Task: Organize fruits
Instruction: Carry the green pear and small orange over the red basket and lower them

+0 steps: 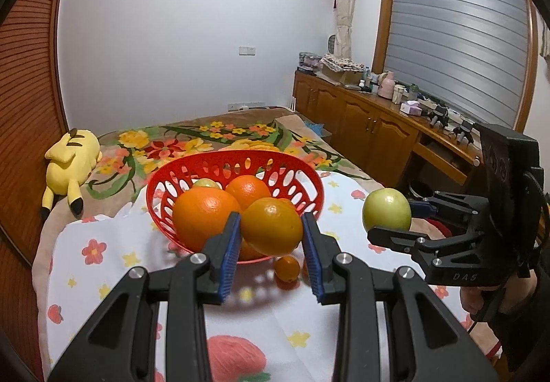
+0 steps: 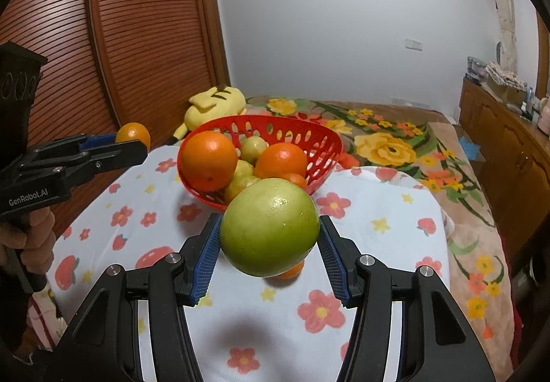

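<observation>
**Two maker's marks legible on hand-held grippers above a flowered table**

White lettering reading "GenRobot.AI" runs along the black body of the left gripper (image 2: pixel 134 141), seen at the left edge of the right wrist view, just above the hand (image 2: pixel 32 244) that grips its handle. In the left wrist view, faint grey capitals reading "DAS" sit on the lower black arm of the right gripper (image 1: pixel 390 215), near the right edge of the frame. Embossed round marks show on the dark housing (image 1: pixel 495 162) atop that gripper, and similar ones on the left gripper's housing (image 2: pixel 17 84), but neither set can be read. Nothing else carries readable text.
</observation>
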The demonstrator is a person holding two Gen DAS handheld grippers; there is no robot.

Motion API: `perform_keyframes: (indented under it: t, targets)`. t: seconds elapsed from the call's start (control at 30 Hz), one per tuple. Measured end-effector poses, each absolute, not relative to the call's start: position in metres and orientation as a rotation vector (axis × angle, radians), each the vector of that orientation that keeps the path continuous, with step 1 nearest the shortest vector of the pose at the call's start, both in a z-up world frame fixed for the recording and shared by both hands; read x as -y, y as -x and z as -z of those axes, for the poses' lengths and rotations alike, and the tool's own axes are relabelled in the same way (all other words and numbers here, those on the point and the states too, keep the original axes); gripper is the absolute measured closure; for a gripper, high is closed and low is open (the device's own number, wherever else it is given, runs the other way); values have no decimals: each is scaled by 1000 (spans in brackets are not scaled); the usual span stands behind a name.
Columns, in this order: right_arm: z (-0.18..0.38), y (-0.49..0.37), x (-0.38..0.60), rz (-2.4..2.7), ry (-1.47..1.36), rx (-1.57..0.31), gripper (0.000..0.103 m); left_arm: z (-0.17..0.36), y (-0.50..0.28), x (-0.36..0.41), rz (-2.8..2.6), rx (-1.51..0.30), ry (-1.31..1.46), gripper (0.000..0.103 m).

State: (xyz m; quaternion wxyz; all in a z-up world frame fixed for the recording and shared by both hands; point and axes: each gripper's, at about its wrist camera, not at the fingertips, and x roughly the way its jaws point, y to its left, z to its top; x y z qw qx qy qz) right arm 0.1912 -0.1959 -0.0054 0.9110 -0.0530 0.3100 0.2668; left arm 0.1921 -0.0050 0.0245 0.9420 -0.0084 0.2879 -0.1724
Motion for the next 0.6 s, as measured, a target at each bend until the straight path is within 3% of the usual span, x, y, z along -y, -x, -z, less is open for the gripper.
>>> perform_keyframes:
  t: [0.6]
  targets:
    - [19,-274,170,-571,151,-702,46,-19,-257,-2,358,-623,26,70]
